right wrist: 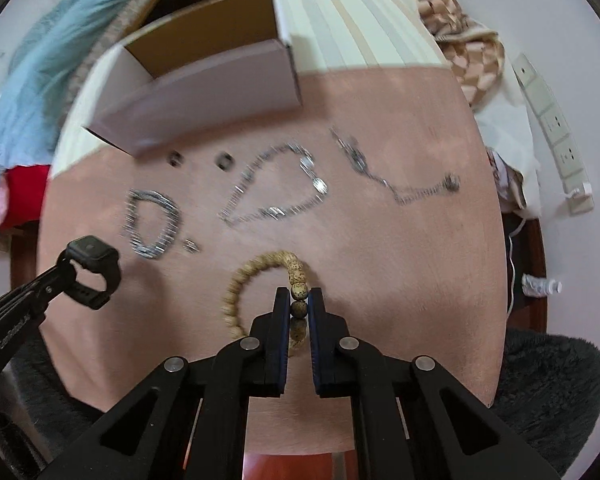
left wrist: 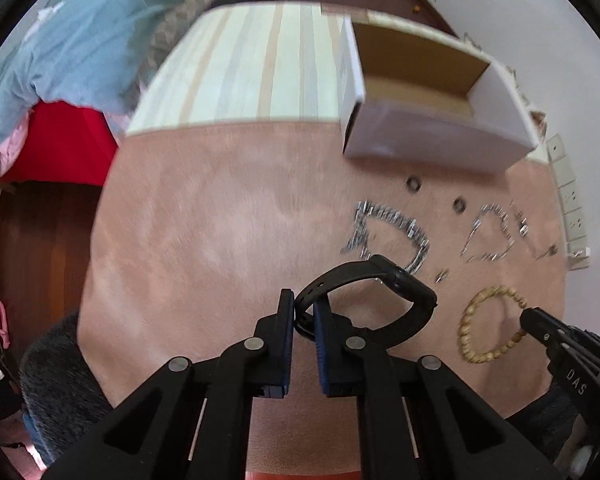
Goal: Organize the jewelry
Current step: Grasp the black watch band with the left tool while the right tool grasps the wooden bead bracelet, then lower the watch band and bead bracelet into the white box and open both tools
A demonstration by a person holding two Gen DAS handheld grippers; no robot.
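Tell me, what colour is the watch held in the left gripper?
The watch is black, strap and case alike. It shows best in the left wrist view.

- Bare pink table [left wrist: 204,232] is lying open on the left.
- An open box [left wrist: 432,92] is blocking the far edge.
- Silver chains [right wrist: 276,196] and two rings [right wrist: 224,160] are crowding the ground before it.

Blue blanket [left wrist: 80,36] w/ red cloth [left wrist: 60,144] at left; power strip [right wrist: 556,136] right, checked cloth [right wrist: 476,64] nearby.

Rings [right wrist: 200,159] between box [right wrist: 204,96] and chains [right wrist: 276,192]
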